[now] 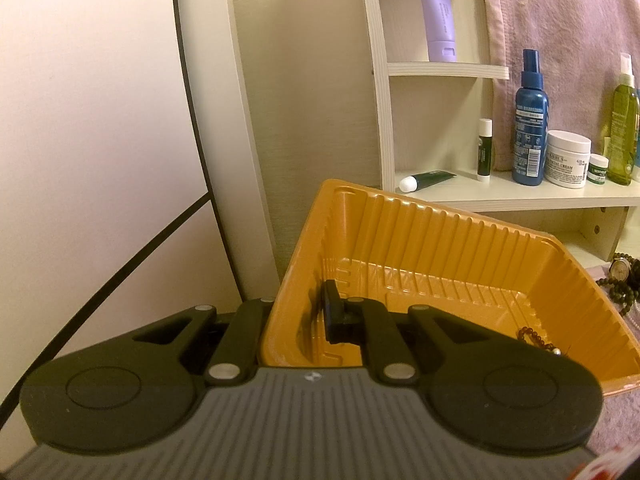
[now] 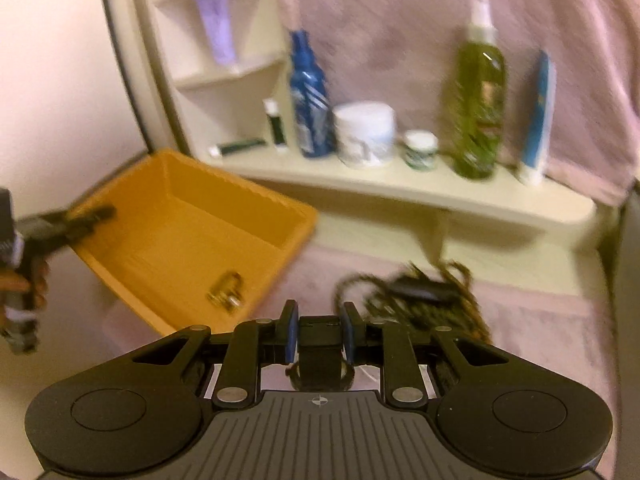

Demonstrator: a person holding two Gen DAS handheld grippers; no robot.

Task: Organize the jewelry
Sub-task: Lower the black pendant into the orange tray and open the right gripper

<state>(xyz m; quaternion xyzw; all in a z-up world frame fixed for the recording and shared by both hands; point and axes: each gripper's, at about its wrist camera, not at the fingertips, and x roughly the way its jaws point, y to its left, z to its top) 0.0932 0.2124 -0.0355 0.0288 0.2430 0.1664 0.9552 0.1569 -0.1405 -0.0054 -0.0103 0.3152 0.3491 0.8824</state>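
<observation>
My left gripper [image 1: 304, 308] is shut on the near left wall of an orange ribbed plastic tray [image 1: 440, 232], one finger inside and the other outside, and the tray sits tilted. A brown bead bracelet [image 1: 532, 334] lies in its right corner. My right gripper [image 2: 320, 316] holds a black watch strap [image 2: 320, 344] between its blue pads, above the pink cloth. Beyond it lies a tangle of dark bead strands [image 2: 432, 296]. The blurred right wrist view shows the tray [image 2: 240, 208] at left, with gold pieces [image 2: 226, 294] inside and the left gripper [image 2: 80, 216] on its rim.
A cream shelf [image 2: 400, 188] behind carries a blue spray bottle [image 2: 308, 96], white cream jar [image 2: 364, 134], small jar [image 2: 420, 148], green bottle [image 2: 476, 100] and tubes. A pink towel [image 2: 400, 20] hangs behind it. A watch and beads [image 1: 620, 276] lie right of the tray.
</observation>
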